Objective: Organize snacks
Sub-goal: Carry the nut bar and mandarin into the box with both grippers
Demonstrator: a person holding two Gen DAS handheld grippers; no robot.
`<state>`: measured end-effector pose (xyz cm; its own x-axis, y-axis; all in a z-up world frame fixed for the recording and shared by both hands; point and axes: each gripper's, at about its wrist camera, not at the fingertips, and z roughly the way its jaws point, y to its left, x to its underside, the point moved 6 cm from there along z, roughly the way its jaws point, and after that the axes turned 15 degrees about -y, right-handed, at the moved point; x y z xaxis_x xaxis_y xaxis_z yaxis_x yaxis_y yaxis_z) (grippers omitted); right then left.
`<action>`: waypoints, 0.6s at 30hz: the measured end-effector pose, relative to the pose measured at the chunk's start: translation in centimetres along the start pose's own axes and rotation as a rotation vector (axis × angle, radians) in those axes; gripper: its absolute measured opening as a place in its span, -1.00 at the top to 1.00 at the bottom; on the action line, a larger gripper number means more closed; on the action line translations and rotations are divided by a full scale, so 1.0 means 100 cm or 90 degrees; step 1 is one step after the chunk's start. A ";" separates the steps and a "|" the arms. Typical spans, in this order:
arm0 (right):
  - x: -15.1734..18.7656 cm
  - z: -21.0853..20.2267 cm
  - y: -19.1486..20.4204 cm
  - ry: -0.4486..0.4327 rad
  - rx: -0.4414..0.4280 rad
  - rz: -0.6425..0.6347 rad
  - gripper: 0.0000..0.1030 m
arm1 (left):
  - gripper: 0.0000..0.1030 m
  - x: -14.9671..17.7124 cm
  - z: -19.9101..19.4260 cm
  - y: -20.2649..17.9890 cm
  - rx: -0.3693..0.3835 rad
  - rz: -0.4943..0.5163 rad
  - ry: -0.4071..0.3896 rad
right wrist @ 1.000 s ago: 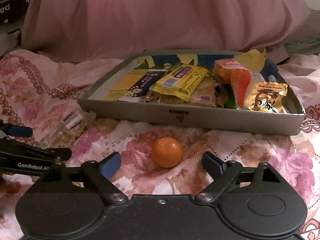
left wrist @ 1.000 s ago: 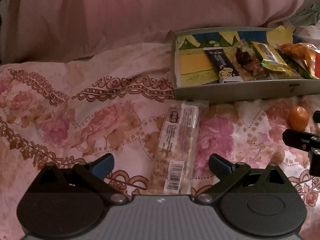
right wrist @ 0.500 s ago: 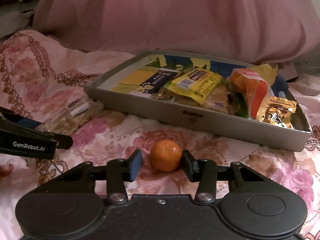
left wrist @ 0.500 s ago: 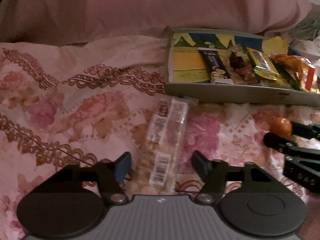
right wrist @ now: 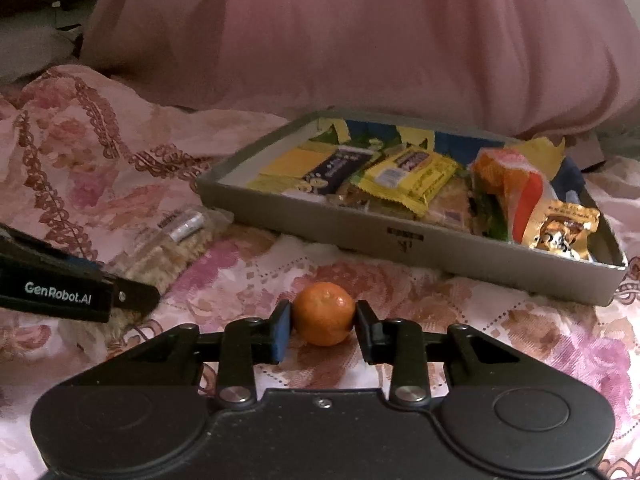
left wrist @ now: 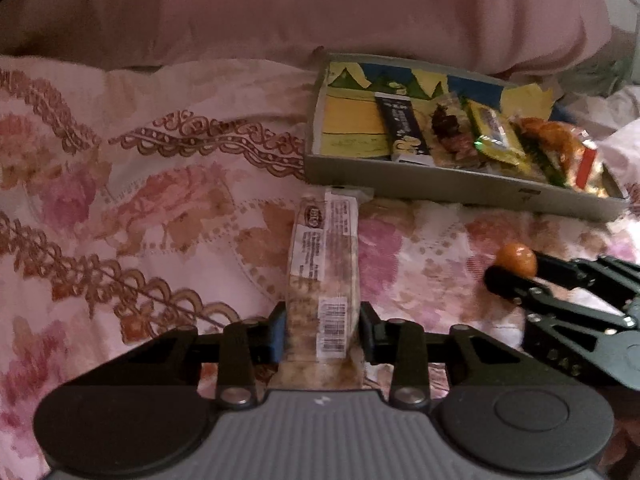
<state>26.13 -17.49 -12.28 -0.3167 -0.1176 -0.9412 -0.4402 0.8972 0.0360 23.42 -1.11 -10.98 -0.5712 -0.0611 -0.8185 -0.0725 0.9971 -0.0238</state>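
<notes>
My left gripper (left wrist: 322,330) is shut on the near end of a long clear snack packet (left wrist: 326,248) that lies on the floral bedspread and points toward the grey tray (left wrist: 440,186). My right gripper (right wrist: 322,328) is shut on a small orange (right wrist: 324,313) resting on the bedspread just in front of the tray (right wrist: 400,236). The orange (left wrist: 516,259) and right gripper also show at the right of the left wrist view. The packet (right wrist: 176,236) and left gripper show at the left of the right wrist view.
The tray holds several wrapped snacks: a dark bar (left wrist: 402,126), a yellow packet (right wrist: 408,176), an orange bag (right wrist: 508,184) and a gold packet (right wrist: 564,230). A large pink pillow (right wrist: 360,40) rises behind the tray. The bedspread (left wrist: 140,200) spreads out to the left.
Both grippers have moved forward and closed: the left onto the snack packet's near end, the right onto the orange. Packet and orange still rest on the bedspread.
</notes>
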 end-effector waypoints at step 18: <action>-0.041 0.008 -0.056 -0.103 0.073 0.027 0.30 | 0.25 -0.077 0.004 -0.035 0.041 -0.011 -0.127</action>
<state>30.59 -21.65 -8.87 -0.1899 -0.0175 -0.9816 -0.3280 0.9435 0.0467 28.37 -4.11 -4.80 -0.3963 -0.0737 -0.9152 -0.0244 0.9973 -0.0698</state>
